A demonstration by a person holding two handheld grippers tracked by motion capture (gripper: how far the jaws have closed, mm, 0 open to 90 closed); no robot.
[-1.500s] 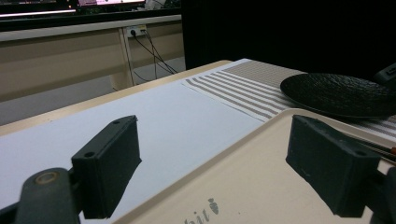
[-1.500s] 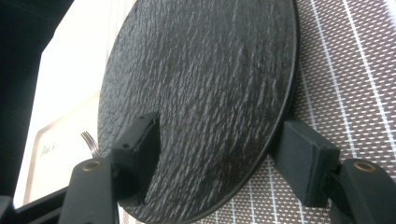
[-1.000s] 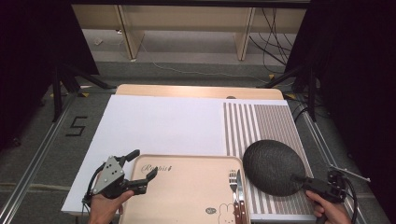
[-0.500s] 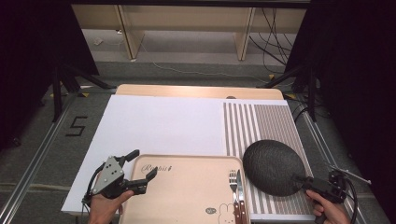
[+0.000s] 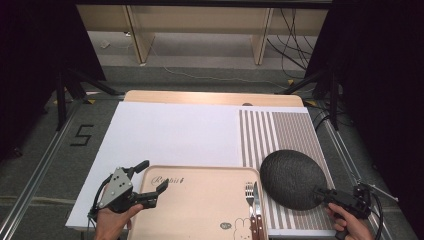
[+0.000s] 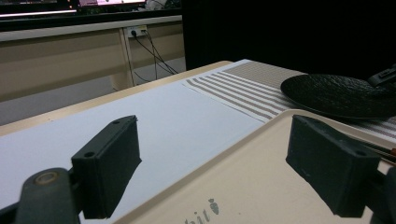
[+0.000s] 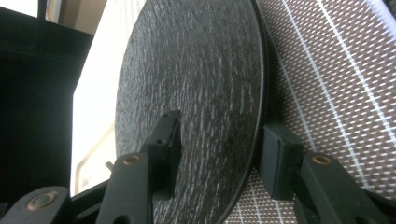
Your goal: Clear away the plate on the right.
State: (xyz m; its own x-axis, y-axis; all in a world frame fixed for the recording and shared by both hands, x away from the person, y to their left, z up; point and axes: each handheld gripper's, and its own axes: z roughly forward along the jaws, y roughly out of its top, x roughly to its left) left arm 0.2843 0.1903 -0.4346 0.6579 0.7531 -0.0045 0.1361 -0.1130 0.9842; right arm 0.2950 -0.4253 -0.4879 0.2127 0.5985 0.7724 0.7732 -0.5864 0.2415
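In the last second almost nothing has changed. My right gripper [image 5: 322,192] still pinches the near right rim of the black plate [image 5: 292,177], and the plate is at the same place as before, over the near end of the striped mat [image 5: 275,130], just beside the right edge of the tray [image 5: 200,200]. In the right gripper view one jaw lies on the upper face of the plate [image 7: 196,93] and the other is under its rim, so the grip looks firm. From the left gripper view the plate [image 6: 341,93] seems very low over the mat; I cannot tell if its far edge touches the mat or not.

My left gripper [image 5: 155,174] has also not moved. Its jaws are spread and hold nothing. It stays at the far left corner of the tray, one jaw above the white sheet [image 5: 175,130] and one above the tray.

I think this pause means the carrying has not really begun: the plate is gripped, but not travelling. The tray has a wide free area to the left of the fork [image 5: 248,197] and the knife [image 5: 256,202], which lie along its right edge. If the plate goes there, I must lift it over these two.
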